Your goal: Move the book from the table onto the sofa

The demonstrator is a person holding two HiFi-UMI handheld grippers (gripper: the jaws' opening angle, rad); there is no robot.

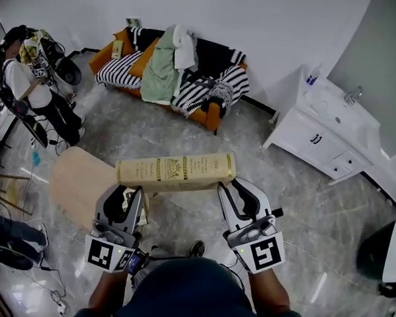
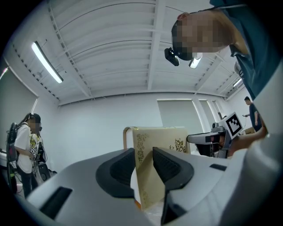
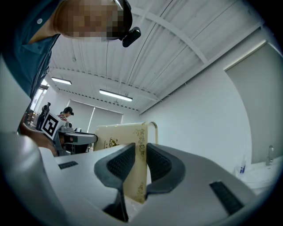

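Cream, gold-patterned book [image 1: 176, 171] aloft, level; apparently spine up.

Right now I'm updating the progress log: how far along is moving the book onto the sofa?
Done: the book is lifted off the table. In hand: the left hand-held gripper and the right hand-held gripper each clamp one end, holding it level above the floor. Left: carry it across to the sofa by the far wall and set it down there.
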